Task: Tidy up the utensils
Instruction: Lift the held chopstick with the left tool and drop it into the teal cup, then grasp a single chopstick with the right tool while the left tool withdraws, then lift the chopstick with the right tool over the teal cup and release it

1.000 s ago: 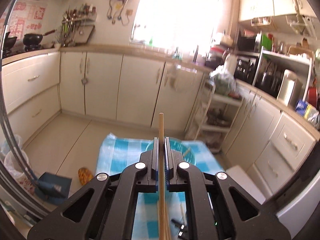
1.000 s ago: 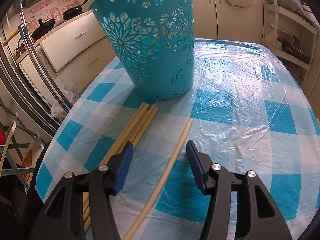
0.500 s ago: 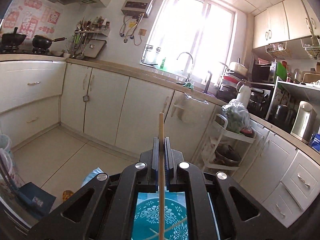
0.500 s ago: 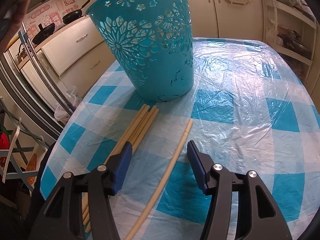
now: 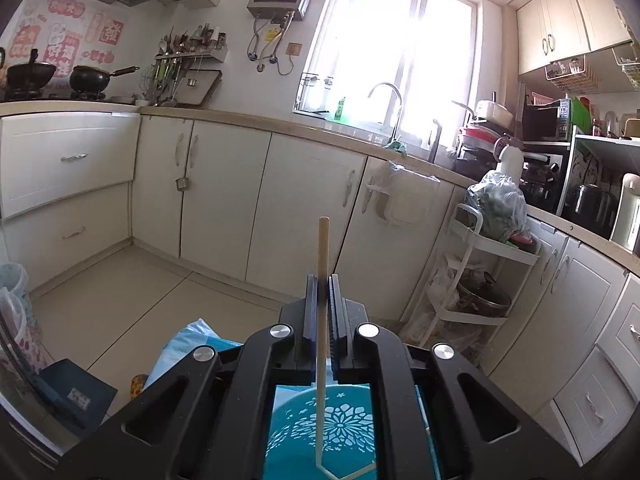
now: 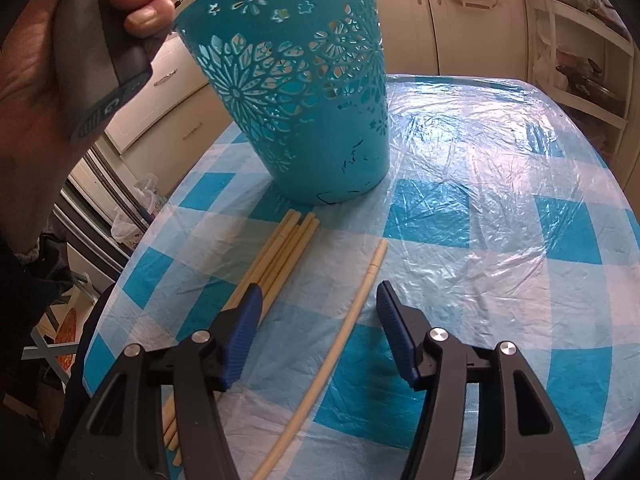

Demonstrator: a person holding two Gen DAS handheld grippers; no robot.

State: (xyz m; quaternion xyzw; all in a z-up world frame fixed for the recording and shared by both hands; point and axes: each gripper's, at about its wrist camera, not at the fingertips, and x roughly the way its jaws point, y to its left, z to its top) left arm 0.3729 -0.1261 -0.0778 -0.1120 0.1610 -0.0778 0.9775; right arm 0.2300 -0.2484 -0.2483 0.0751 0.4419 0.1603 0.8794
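My left gripper [image 5: 322,280] is shut on a wooden chopstick [image 5: 322,264] that stands upright, its lower end inside the teal cut-out basket [image 5: 344,432] below it. In the right wrist view the same basket [image 6: 304,92] stands on the blue-checked table [image 6: 500,208]. My right gripper [image 6: 318,300] is open and low over a single pale chopstick [image 6: 352,316] lying between its fingers. A bundle of several chopsticks [image 6: 280,260] lies just left of it, under the left finger.
The hand holding the left gripper's handle [image 6: 100,32] is at the upper left, above the basket rim. Kitchen cabinets [image 5: 224,196], a sink tap [image 5: 390,96] and a white trolley [image 5: 480,272] surround the table. The table's left edge [image 6: 132,256] is near the bundle.
My left gripper has risen and tilted up, then come over the basket with the chopstick's lower end inside it. The left hand has come into the right wrist view. The right gripper barely moved.
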